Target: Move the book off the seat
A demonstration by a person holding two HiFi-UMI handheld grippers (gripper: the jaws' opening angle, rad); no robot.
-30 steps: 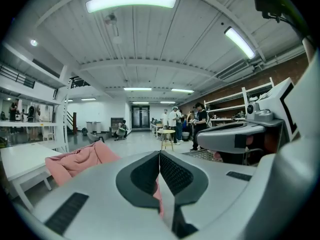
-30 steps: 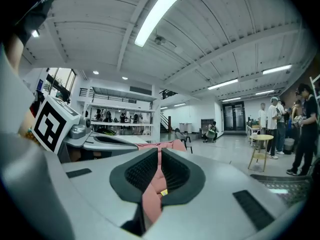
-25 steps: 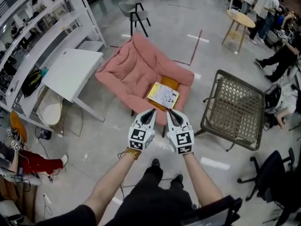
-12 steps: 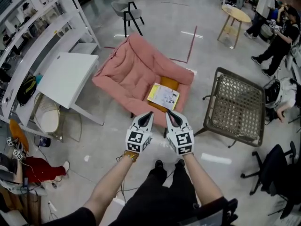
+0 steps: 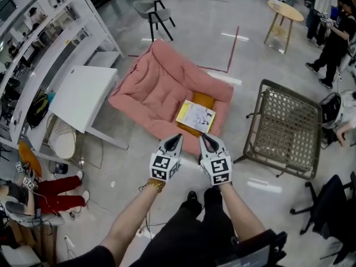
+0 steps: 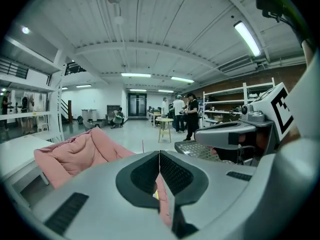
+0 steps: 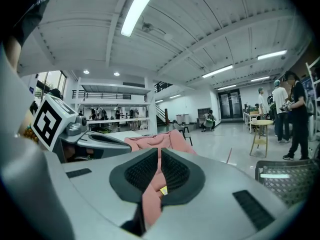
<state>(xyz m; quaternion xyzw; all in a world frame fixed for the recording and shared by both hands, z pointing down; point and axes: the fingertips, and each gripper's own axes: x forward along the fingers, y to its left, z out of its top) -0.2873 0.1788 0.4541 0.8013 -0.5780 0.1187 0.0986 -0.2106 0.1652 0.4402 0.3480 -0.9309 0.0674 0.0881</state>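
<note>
A white and yellow book (image 5: 196, 116) lies on the front right part of the pink cushioned seat (image 5: 161, 85), partly over an orange pad (image 5: 202, 99). My left gripper (image 5: 177, 137) and right gripper (image 5: 203, 137) hover side by side over the floor just short of the seat's front edge, both shut and empty. In the left gripper view the shut left gripper (image 6: 160, 155) points at the pink seat (image 6: 75, 151). In the right gripper view the shut right gripper (image 7: 160, 153) points at the seat (image 7: 162, 139), and a yellow corner of the book (image 7: 163, 189) shows below the jaws.
A white table (image 5: 83, 93) and white shelving (image 5: 44, 32) stand left of the seat. A woven metal-frame chair (image 5: 286, 127) stands to the right. Farther off are a grey chair (image 5: 153, 10), a round wooden table (image 5: 285, 10) and people (image 5: 334, 32).
Both grippers have sunk a little in the head view, still side by side and shut. The head view itself has shifted slightly. The book has not moved on the seat.
</note>
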